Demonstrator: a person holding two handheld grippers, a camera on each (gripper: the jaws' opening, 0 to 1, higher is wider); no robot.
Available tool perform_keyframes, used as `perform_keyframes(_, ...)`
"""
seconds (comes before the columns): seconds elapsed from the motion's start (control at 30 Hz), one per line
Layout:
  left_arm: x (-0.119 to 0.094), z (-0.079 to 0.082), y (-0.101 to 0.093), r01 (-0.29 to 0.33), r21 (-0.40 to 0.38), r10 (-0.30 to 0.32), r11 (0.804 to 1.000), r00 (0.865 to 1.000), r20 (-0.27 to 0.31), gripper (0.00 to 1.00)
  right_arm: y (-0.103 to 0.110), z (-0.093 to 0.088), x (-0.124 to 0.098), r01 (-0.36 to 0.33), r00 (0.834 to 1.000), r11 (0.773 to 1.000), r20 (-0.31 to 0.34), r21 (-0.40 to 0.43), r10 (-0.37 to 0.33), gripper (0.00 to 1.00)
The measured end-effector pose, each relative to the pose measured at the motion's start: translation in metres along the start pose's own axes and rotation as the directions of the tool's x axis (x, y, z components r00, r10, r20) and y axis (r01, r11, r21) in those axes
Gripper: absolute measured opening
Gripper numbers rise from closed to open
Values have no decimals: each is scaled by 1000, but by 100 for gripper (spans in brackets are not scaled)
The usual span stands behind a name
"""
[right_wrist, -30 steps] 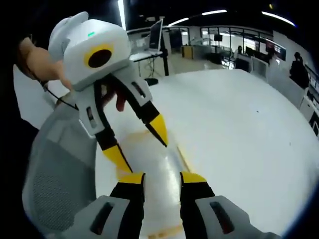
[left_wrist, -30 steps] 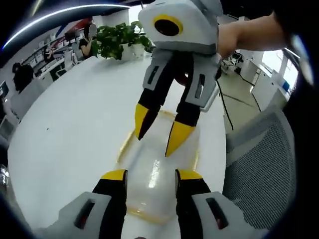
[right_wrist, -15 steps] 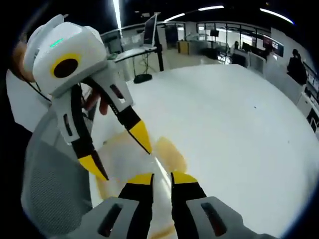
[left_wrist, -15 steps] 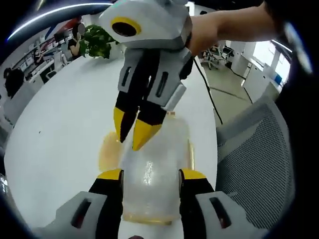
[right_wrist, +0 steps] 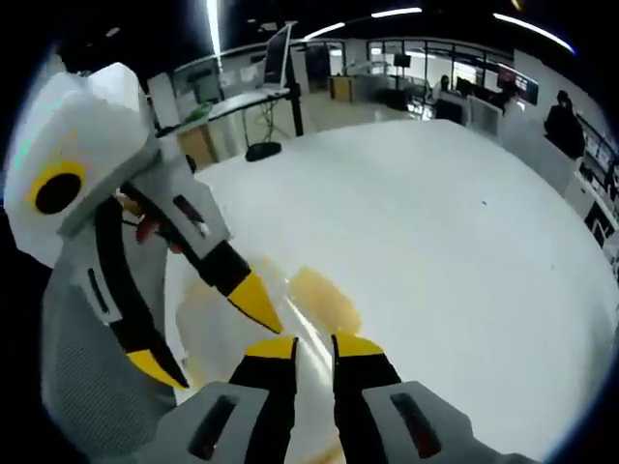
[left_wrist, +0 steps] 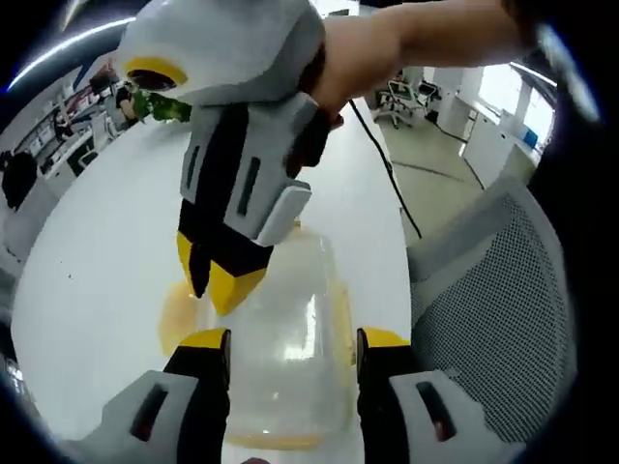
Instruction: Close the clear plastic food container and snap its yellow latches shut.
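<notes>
At lower centre of the left gripper view, the left gripper (left_wrist: 292, 340) is straddling the clear container (left_wrist: 282, 362), jaws spread; the right gripper (left_wrist: 219, 280) (jaws nearly together) is pressing its lid on the white table (left_wrist: 106, 232).

1. The container (left_wrist: 285, 329) is clear plastic, glossy, with a streak of glare on top.
2. Its latch (right_wrist: 324, 298) looks like translucent yellow plastic, though blurred.
3. The table (right_wrist: 435, 242) is white, smooth, faintly shiny.
4. The chair (left_wrist: 493, 319) back is grey woven mesh.
5. The gripper (left_wrist: 218, 280) shell is smooth white plastic with matt black fingers.
</notes>
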State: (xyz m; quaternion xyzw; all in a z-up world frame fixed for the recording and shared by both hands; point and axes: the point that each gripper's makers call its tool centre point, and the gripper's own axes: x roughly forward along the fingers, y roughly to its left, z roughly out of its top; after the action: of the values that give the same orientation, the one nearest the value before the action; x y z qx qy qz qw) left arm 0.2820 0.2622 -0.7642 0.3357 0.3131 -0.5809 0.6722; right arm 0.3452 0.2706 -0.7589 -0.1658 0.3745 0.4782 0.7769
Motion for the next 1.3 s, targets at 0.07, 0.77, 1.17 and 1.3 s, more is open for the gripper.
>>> perform_keyframes(0.07, 1, -4, 0, -46, 84, 50, 995, 998, -43, 52, 4, -1, -1, -24, 999, 997, -35, -73, 21, 18)
perform_keyframes(0.77, 7, -9, 1, -141, 151, 154, 978, 985, -80, 57, 9, -2, 12, -409, 891, 893, -293, -189, 346, 33)
perform_keyframes(1.17, 7, -8, 1, -152, 132, 162, 980, 985, -64, 58, 7, -4, 19, -475, 834, 870, -384, -131, 397, 32)
perform_keyframes(1.3, 7, -8, 1, -157, 127, 164, 979, 986, -41, 57, 7, -6, 18, -472, 827, 876, -395, -103, 400, 31)
